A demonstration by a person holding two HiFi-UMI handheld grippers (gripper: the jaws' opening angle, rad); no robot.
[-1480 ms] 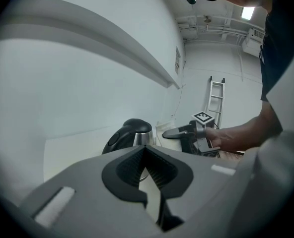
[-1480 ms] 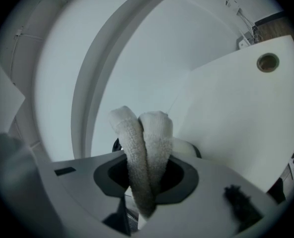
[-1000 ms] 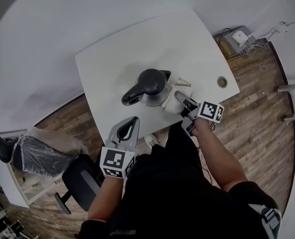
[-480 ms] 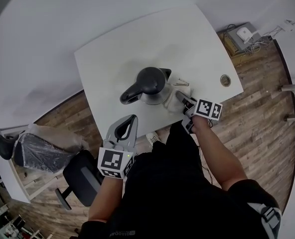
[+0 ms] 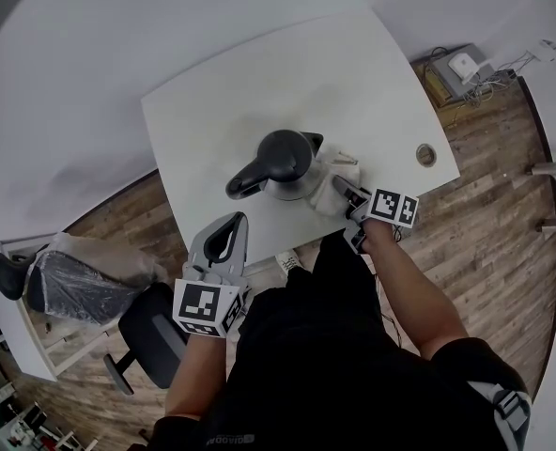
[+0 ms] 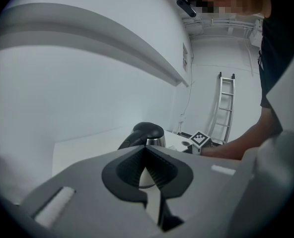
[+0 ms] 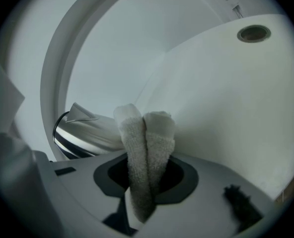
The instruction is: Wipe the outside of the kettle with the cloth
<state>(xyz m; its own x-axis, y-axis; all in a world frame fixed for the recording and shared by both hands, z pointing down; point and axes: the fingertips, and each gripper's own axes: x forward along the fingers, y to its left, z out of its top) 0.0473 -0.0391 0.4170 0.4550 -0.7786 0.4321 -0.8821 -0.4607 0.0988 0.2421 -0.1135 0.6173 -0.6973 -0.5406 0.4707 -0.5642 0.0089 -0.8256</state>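
Observation:
A steel kettle (image 5: 283, 164) with a black lid and handle stands near the front of the white table (image 5: 259, 83). A white cloth (image 5: 328, 180) lies pressed against its right side, and my right gripper (image 5: 347, 194) is shut on it. In the right gripper view the cloth (image 7: 145, 133) bulges out between the jaws, with the kettle's steel wall (image 7: 72, 135) just left of it. My left gripper (image 5: 233, 224) hangs shut and empty off the table's front edge, short of the kettle (image 6: 146, 134). Its jaws (image 6: 146, 149) meet at the tips.
A round cable hole (image 5: 426, 155) sits in the table's right corner. On the wood floor are an office chair (image 5: 151, 341) at the left, a plastic-wrapped chair (image 5: 76, 285) further left, and a box with cables (image 5: 452, 67) at the right. A ladder (image 6: 225, 105) leans against the far wall.
My left gripper has drifted a little left and back toward the person. The right gripper with the cloth has shifted only slightly against the kettle's side.

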